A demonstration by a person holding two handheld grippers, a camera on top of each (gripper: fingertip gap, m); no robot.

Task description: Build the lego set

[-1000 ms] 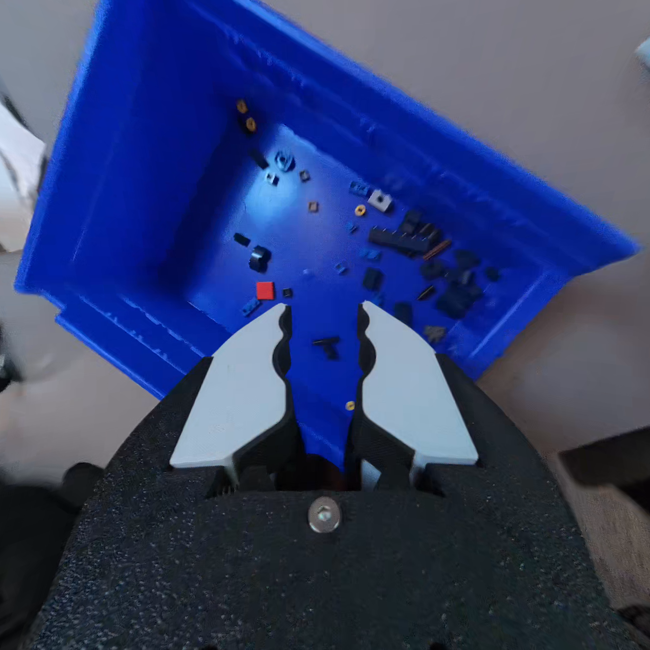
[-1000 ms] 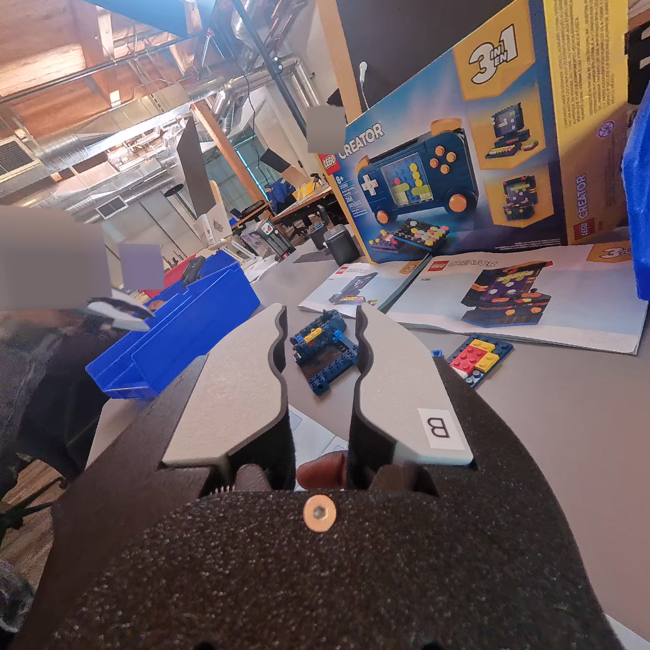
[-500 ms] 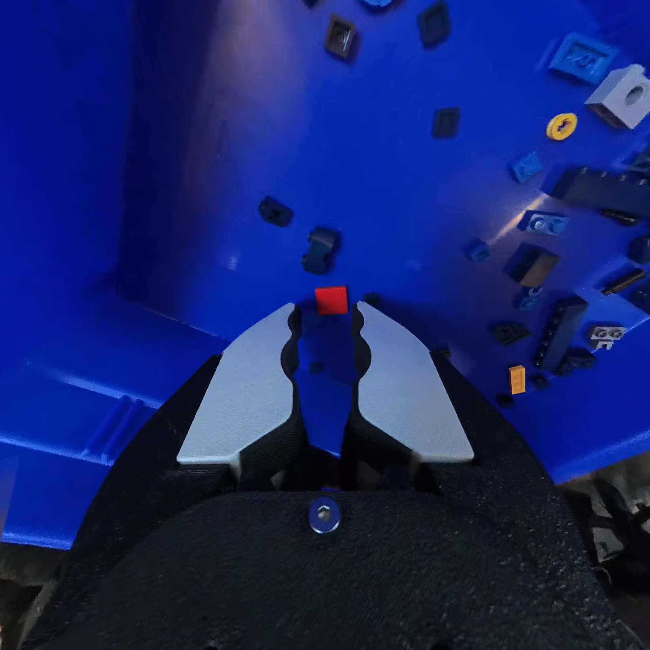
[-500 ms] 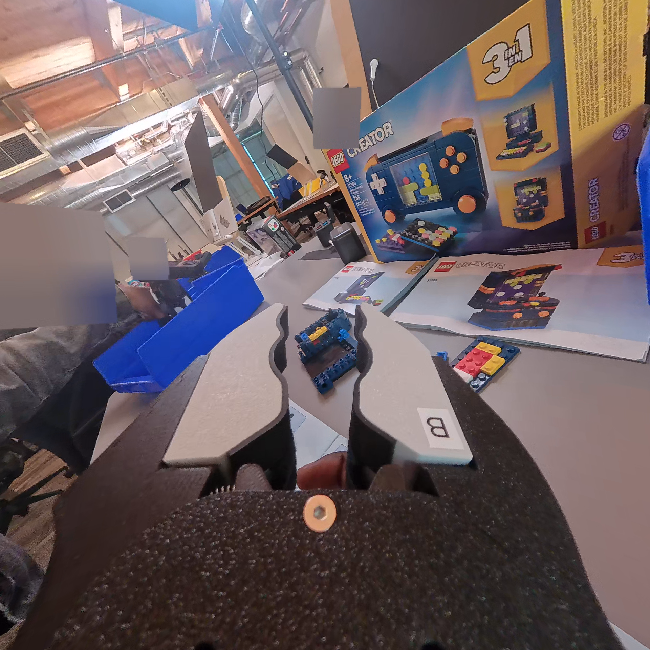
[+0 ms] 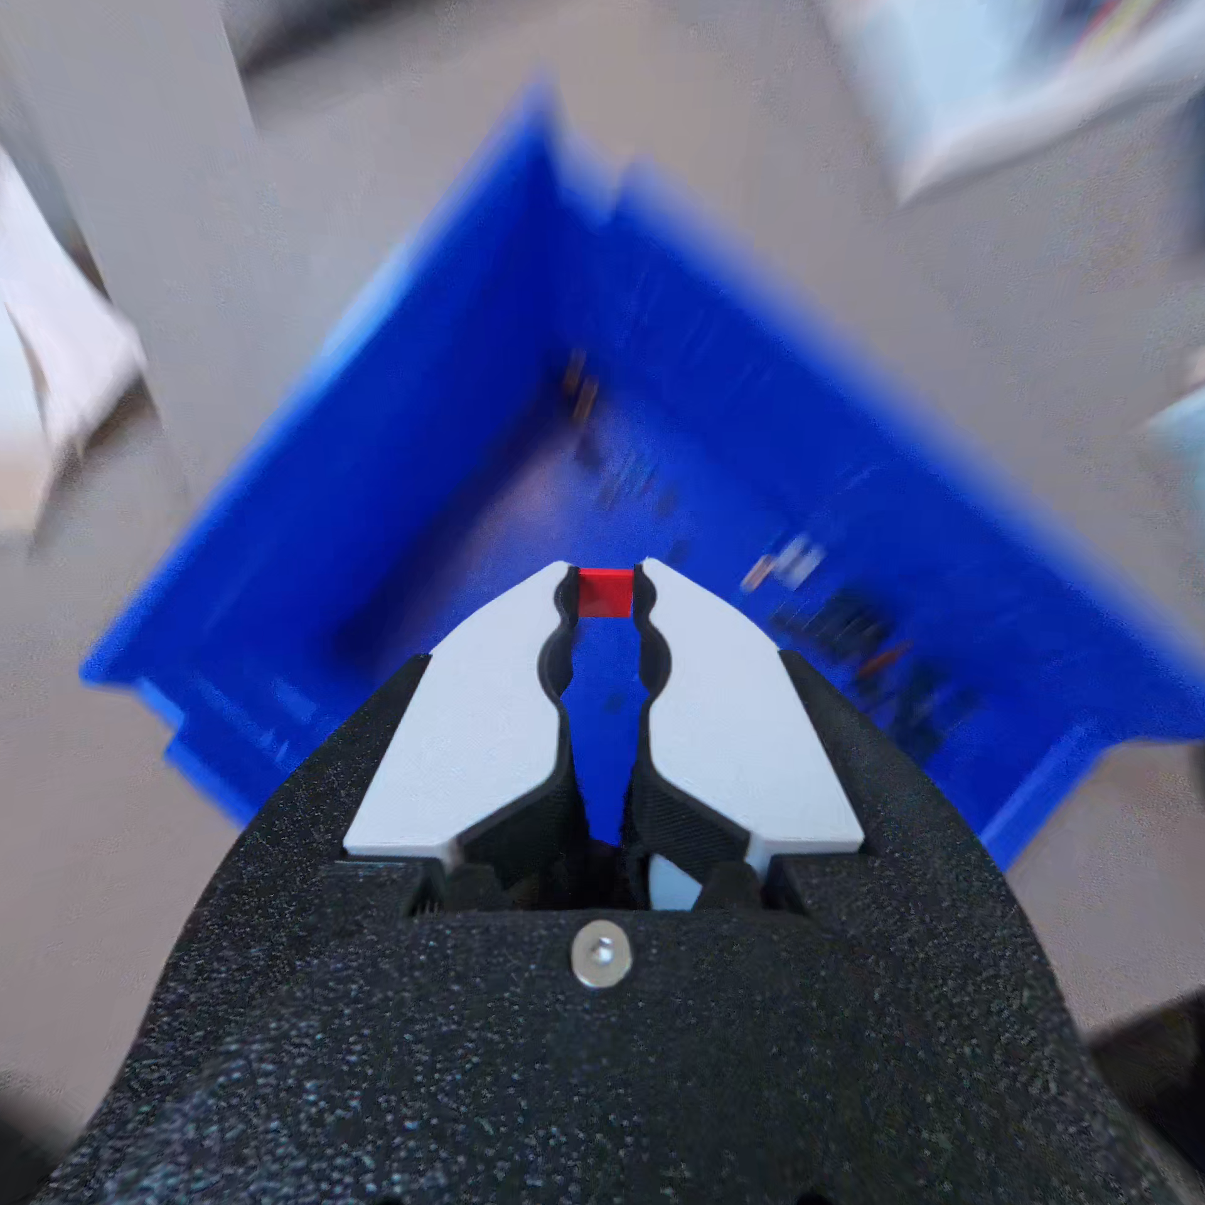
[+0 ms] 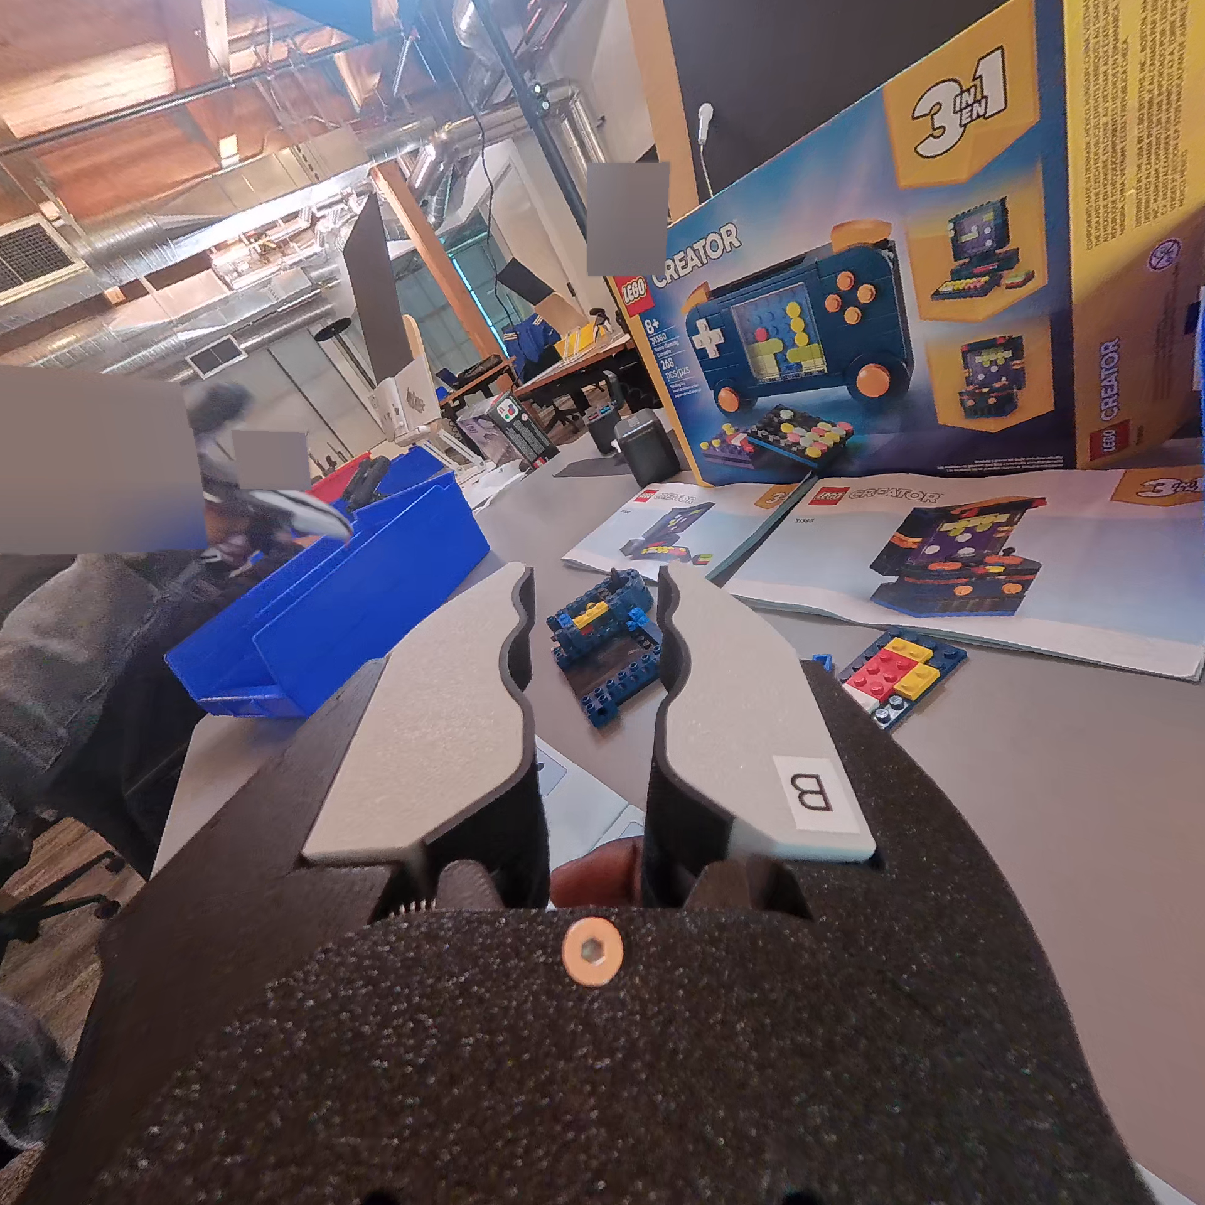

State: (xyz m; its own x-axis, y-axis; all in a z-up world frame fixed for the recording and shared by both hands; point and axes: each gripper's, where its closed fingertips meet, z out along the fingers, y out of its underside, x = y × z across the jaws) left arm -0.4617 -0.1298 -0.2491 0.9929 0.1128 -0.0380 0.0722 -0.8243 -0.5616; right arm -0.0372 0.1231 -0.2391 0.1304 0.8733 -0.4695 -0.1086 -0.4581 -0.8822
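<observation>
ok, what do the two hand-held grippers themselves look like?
Both match: a speckled black body, one silver bolt at centre, and two pale grey fingers with wavy black pads. The right hand-held gripper has a white lettered sticker on one finger. No cables visible.

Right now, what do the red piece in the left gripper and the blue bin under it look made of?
Red piece: likely hard moulded plastic, flat, with sharp edges and an even matte red; pinched between the left gripper's fingertips. Blue bin: probably rigid plastic with a slight sheen, judging by its thin straight walls and uniform colour; blur hides finer texture.
</observation>
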